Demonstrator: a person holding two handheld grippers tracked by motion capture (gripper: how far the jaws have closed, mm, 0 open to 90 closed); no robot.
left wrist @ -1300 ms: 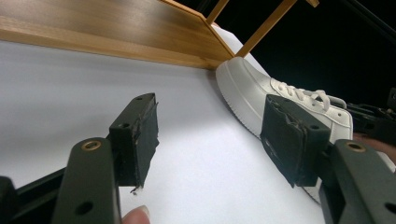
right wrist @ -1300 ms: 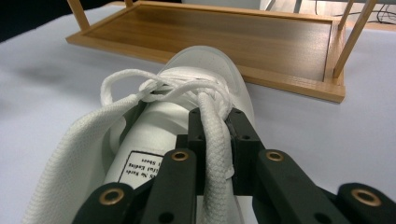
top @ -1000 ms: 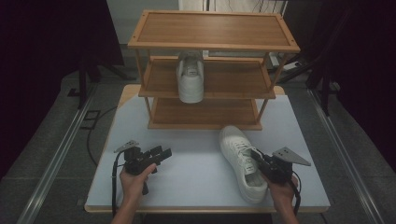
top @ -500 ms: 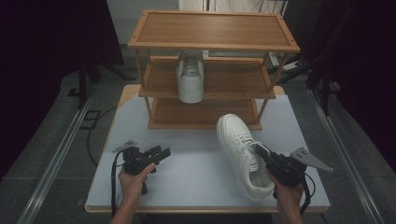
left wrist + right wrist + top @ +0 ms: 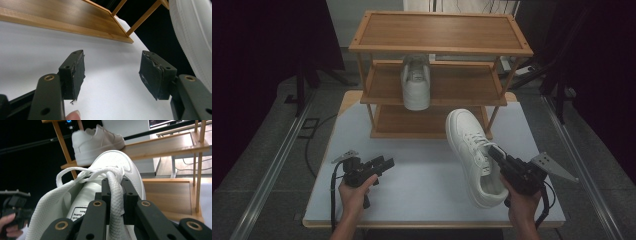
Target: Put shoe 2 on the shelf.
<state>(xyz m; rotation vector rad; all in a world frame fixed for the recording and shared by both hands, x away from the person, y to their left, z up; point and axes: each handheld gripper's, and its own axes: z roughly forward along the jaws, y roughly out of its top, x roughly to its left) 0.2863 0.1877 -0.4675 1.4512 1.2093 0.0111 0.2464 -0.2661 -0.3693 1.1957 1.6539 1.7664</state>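
The right gripper (image 5: 493, 150) is pinching the padded collar wall of a white low-top lace-up sneaker (image 5: 472, 155), jaws pressed tight on that thin wall, and the shoe is hanging clear above the white tabletop (image 5: 422, 185) in front of the three-tier wooden shoe rack (image 5: 439, 47), toe pointing toward the rack. It looks light, but the collar is soft and is flexing, so the shoe is likely swinging from that hold; the stiffer heel counter would probably grip steadier. A matching white sneaker (image 5: 416, 82) is sitting on the middle shelf. The left gripper (image 5: 386, 162) is hovering over the table, jaws spread and holding nothing
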